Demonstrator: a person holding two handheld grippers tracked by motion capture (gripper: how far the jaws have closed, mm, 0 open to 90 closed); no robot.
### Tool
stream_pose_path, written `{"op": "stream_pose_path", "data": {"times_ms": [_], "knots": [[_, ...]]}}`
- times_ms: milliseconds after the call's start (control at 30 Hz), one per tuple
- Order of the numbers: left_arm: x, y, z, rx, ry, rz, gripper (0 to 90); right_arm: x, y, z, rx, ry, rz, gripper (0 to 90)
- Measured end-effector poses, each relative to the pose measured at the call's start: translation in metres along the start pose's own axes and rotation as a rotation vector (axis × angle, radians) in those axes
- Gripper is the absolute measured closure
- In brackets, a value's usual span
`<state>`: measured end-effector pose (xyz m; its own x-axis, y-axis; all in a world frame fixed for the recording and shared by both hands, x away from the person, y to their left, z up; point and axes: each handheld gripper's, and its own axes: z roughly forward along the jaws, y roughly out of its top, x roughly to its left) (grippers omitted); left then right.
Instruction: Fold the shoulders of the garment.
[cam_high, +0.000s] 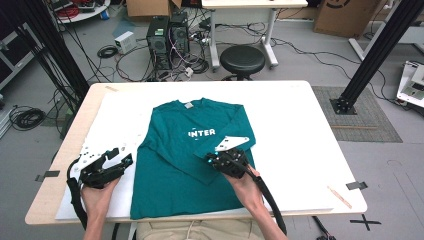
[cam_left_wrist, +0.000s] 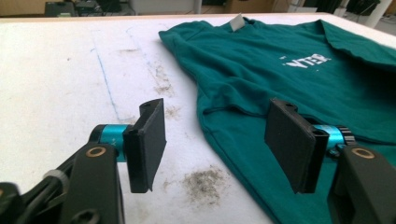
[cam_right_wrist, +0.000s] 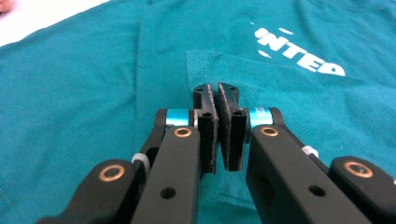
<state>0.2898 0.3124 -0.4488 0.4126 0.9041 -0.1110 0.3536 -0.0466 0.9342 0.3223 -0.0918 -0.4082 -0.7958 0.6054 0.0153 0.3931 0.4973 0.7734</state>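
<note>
Take the teal shirt (cam_high: 192, 165) as your landmark: it lies flat, front up, in the middle of the white table (cam_high: 300, 130), hem toward you, collar at the far side, with one long sleeve (cam_high: 225, 137) folded across the chest below the white lettering (cam_high: 201, 132).

Nearest you, your right gripper (cam_high: 216, 161) sits over the shirt's lower right part, at the cuff end of that folded sleeve. Its jaws are pressed almost together, and in the right gripper view (cam_right_wrist: 217, 100) I cannot tell whether any cloth is caught between them. If you lift now believing you hold the cuff, you may come away with nothing, or drag the body layer underneath and wrinkle the fold.

Your left gripper (cam_high: 122, 159) rests just off the shirt's left edge, jaws spread wide and holding nothing. In the left gripper view (cam_left_wrist: 224, 140) one jaw stands over the bare table and the other over the side seam (cam_left_wrist: 219, 144). Close too shallow there and the edge may slip out; pull sideways and the whole shirt could slide.

Farther off, the collar tag (cam_left_wrist: 237, 22) and neckline lie neat; a hard tug from either hand would skew them.
</note>
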Motion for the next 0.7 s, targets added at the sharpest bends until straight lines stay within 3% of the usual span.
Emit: {"op": "stream_pose_path", "data": {"times_ms": [67, 233, 700], "knots": [[0.0, 0.0, 0.001, 0.011, 0.013, -0.012, 37.6, 0.004, 0.003, 0.005, 0.005, 0.007, -0.005, 87.6], [-0.002, 0.0, 0.001, 0.004, 0.005, 0.009, 37.6, 0.016, 0.008, 0.018, 0.018, 0.033, -0.031, 87.5], [-0.002, 0.0, 0.001, 0.011, -0.005, 0.021, 37.6, 0.039, 0.019, 0.052, 0.01, 0.118, -0.023, 87.3]]}}
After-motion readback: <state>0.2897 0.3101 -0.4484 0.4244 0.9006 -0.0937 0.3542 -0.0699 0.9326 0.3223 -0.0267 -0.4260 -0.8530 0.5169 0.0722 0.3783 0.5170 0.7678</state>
